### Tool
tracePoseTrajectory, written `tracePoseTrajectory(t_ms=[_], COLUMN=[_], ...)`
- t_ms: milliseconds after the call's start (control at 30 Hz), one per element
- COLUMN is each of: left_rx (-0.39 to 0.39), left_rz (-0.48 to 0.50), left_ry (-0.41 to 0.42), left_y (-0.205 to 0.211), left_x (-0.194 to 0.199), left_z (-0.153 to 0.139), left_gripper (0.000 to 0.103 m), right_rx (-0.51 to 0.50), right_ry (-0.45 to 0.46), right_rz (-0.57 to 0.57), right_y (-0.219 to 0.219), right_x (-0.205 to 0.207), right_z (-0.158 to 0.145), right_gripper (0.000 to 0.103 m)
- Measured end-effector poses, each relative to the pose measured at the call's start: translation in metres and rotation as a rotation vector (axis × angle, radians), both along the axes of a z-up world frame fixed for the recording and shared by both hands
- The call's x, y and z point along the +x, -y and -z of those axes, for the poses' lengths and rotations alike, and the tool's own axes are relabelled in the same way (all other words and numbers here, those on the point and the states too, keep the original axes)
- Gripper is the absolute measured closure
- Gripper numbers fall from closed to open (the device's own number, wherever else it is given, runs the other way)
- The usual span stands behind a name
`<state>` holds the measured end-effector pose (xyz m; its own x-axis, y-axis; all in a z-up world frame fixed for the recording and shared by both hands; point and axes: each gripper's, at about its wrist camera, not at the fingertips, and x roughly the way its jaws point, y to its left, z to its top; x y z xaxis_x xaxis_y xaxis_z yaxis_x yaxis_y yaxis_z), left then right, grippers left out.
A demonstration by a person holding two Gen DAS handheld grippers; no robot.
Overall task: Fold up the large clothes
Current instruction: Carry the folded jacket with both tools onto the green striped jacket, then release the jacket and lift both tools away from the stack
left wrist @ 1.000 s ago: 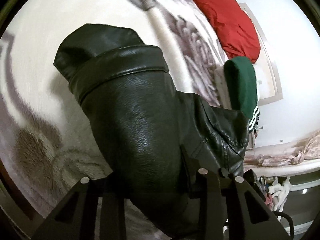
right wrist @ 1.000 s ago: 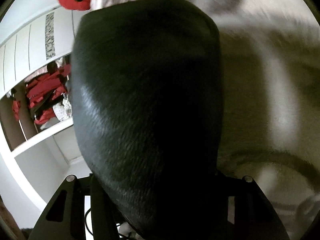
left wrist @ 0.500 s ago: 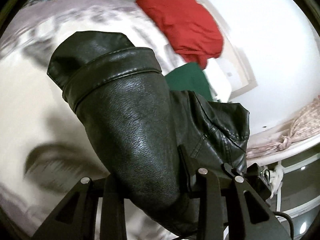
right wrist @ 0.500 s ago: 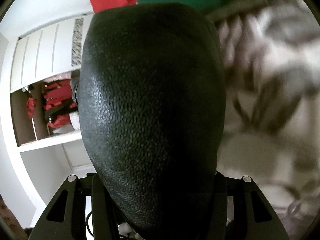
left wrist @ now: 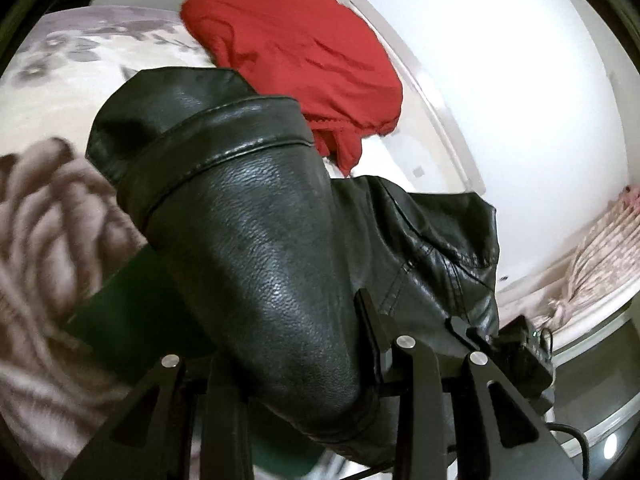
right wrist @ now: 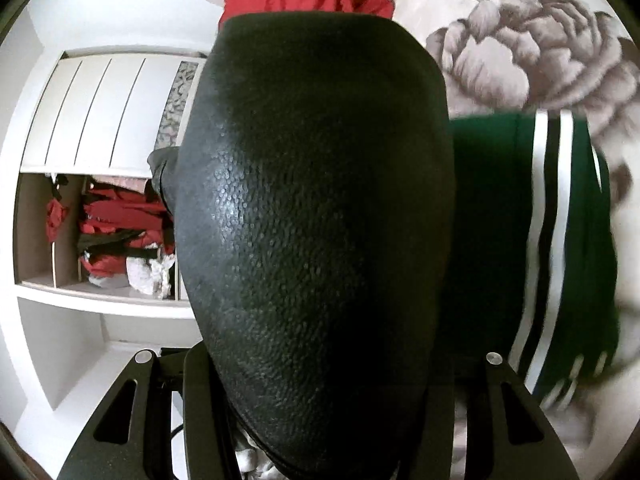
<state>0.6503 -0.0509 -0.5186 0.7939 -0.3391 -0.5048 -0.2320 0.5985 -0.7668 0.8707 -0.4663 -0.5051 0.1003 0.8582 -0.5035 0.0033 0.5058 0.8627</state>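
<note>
Black leather jacket [left wrist: 272, 248] is pinched by both left tool [left wrist: 292, 364] and right tool [right wrist: 320, 360]; no readable writing.

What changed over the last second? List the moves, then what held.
Both hand-held grippers carried the black leather jacket across the floral blanket, reaching the green striped garment and nearing the red garment. Unchanged: the left and right grips stay clamped on the jacket.

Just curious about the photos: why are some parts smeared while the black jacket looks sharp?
Left wrist view: the flowered blanket smears with motion, the black leather jacket stays crisp with glare. Right wrist view: the green striped garment blurs; fisheye bends the shelves.
</note>
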Motion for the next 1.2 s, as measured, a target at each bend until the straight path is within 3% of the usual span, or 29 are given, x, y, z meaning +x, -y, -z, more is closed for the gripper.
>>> tracePoseTrajectory(t_ms=[67,133,167,233,367,500,667,700,733,767,867,933,1000,1200], left_rx=[0.016,0.036,0.043,0.054,0.077,0.123,0.25,0.273,0.295,0.351,0.499,0.595,0.696,0.837], left_rz=[0.019,0.034,0.042,0.055,0.084,0.125,0.12,0.124,0.128,0.127,0.13,0.142,0.18,0.254], left_ry=[-0.026,-0.047,-0.053,-0.057,-0.067,-0.118,-0.166,-0.177,-0.19,-0.22,-0.248,-0.248,-0.253,-0.218], left_y=[0.003,0.003,0.003,0.004,0.002,0.005,0.006,0.008,0.008,0.009,0.016,0.019,0.025,0.03], left_x=[0.021,0.03,0.035,0.039,0.048,0.045,0.038,0.037,0.038,0.037,0.034,0.038,0.033,-0.004], left_z=[0.019,0.039,0.046,0.055,0.055,0.041,0.016,0.013,0.011,0.003,-0.013,-0.025,-0.041,-0.093], left_gripper=[0.074,0.074,0.074,0.073,0.07,0.061,0.044,0.04,0.024,0.017,0.013,0.013,0.012,0.012], right_rx=[-0.005,-0.003,0.001,0.012,0.02,-0.032,-0.257,-0.351,-0.444,-0.569,-0.882,-1.015,-1.086,-1.136], right_ry=[-0.009,-0.046,-0.055,-0.081,-0.108,-0.15,-0.112,-0.081,-0.048,-0.004,0.115,0.16,0.182,0.214], right_rz=[0.005,0.013,0.011,0.016,0.022,0.01,0.03,0.049,0.064,0.078,0.101,0.107,0.126,0.247], right_y=[0.006,-0.014,-0.015,-0.015,-0.016,-0.016,-0.015,-0.016,-0.017,-0.021,-0.039,-0.041,-0.05,-0.071], right_x=[0.022,0.019,-0.006,0.006,0.014,0.018,0.0,-0.007,-0.014,-0.023,-0.057,-0.076,-0.094,-0.172], right_z=[0.024,0.057,0.071,0.103,0.127,0.141,0.117,0.107,0.096,0.082,0.049,0.039,0.03,-0.022], right_gripper=[0.051,0.051,0.051,0.051,0.046,0.034,0.016,0.014,0.012,0.012,0.01,0.009,0.008,0.008])
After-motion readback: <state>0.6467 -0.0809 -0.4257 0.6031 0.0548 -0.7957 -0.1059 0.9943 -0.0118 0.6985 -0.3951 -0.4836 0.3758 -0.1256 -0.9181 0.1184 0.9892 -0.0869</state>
